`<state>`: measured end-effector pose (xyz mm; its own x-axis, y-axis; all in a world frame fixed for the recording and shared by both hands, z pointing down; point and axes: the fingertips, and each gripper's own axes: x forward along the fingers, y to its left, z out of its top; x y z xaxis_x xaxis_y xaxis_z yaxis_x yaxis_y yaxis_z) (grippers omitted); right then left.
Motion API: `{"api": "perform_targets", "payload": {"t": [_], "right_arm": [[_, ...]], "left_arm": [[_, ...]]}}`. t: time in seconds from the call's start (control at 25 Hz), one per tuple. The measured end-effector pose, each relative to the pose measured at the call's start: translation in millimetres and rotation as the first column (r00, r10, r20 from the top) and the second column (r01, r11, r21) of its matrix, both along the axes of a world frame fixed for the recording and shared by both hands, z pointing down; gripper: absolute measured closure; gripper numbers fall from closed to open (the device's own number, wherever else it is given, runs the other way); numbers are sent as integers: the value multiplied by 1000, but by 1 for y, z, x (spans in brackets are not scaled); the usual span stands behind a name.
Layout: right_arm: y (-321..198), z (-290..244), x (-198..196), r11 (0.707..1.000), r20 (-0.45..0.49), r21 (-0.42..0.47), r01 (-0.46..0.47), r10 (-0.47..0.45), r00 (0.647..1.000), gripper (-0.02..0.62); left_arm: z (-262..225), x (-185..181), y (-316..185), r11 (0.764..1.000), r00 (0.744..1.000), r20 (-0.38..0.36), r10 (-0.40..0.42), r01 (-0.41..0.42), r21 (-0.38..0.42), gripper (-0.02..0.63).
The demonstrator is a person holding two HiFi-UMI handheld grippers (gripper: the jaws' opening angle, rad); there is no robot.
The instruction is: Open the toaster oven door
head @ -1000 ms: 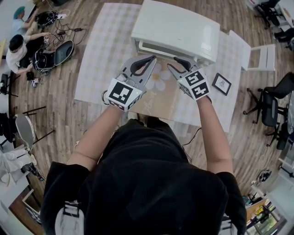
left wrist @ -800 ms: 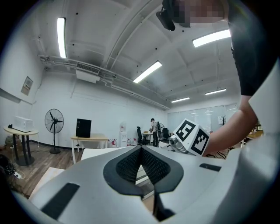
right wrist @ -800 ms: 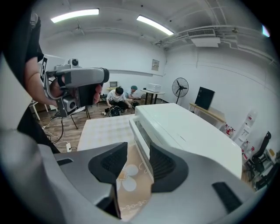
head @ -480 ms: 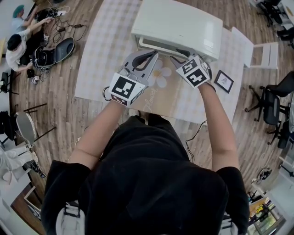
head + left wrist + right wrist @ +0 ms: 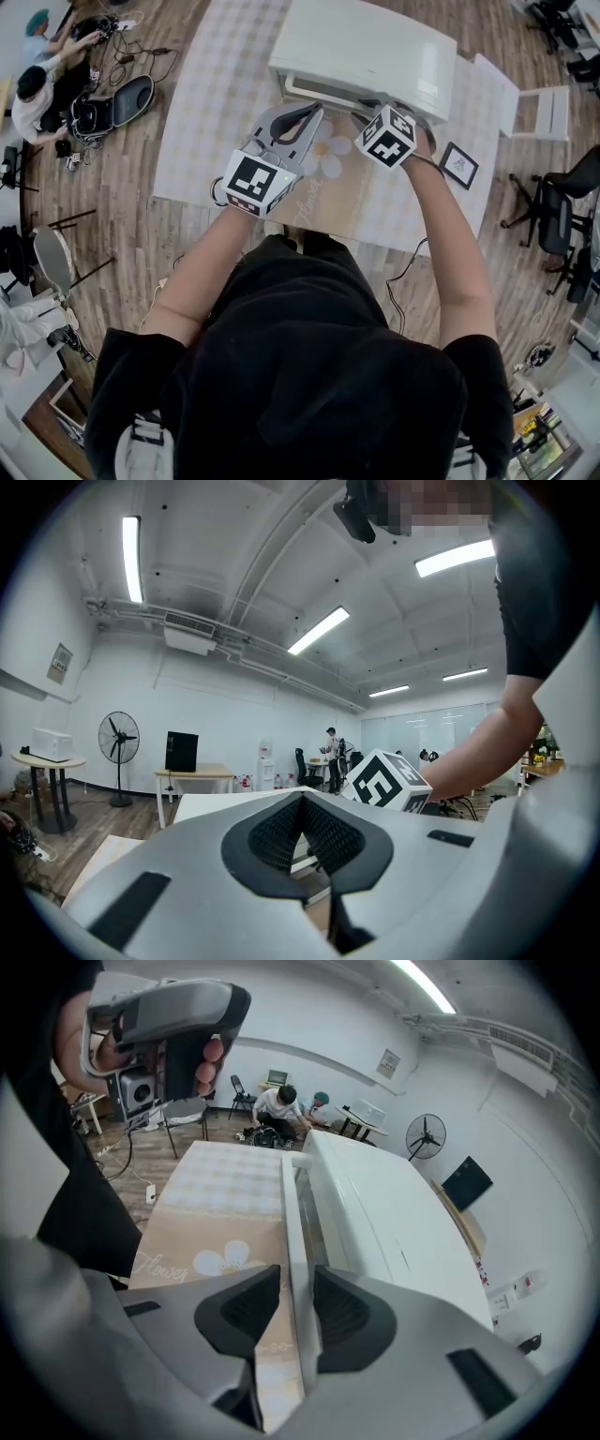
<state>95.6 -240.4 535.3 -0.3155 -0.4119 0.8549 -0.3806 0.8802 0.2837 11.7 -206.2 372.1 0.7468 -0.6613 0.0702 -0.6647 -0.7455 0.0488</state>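
The left tool point(image 5: 311, 116) hovers over the table point(image 5: 211, 122) with its jaws shut and empty. At the table's far edge stands the white toaster oven point(image 5: 366, 47); the right tool point(image 5: 297, 1281) has just been closing, pinching the door handle point(image 5: 290, 1204).
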Motion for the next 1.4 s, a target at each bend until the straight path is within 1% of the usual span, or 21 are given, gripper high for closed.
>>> {"api": "perform_targets", "payload": {"t": [0.08,0.16,0.48,0.6,0.88,0.96,1.2,1.4], "right_arm": [[0,2,0,1000,-36,9,24,-24,999,488],[-1,4,-1,999,-63,10,43,-42,997,499],[1,7,-3,995,-132,-40,87,-92,987,506],[1,9,-1,994,-153,-68,91,-100,983,508],[0,10,-1,989,-207,-101,104,-123,971,509],[2,9,-1,989,-206,-109,101,-122,971,511],[6,11,-3,991,-211,-98,95,-114,971,511],[11,12,-4,996,-229,-37,85,-91,969,509]], "left_arm": [[-1,-1,1,1000,1000,-3,-2,2,1,591],[0,-2,1,1000,1000,-6,-2,2,0,591],[2,-8,6,1000,1000,-9,-4,4,-4,591],[2,-8,9,1000,1000,-10,-3,3,-5,591],[1,-14,17,1000,1000,-10,-10,10,-9,591],[1,-17,20,1000,1000,-11,-12,12,-8,591],[1,-23,24,1000,1000,-11,-17,17,-8,591],[2,-27,27,1000,999,-19,-26,25,-14,591]]}}
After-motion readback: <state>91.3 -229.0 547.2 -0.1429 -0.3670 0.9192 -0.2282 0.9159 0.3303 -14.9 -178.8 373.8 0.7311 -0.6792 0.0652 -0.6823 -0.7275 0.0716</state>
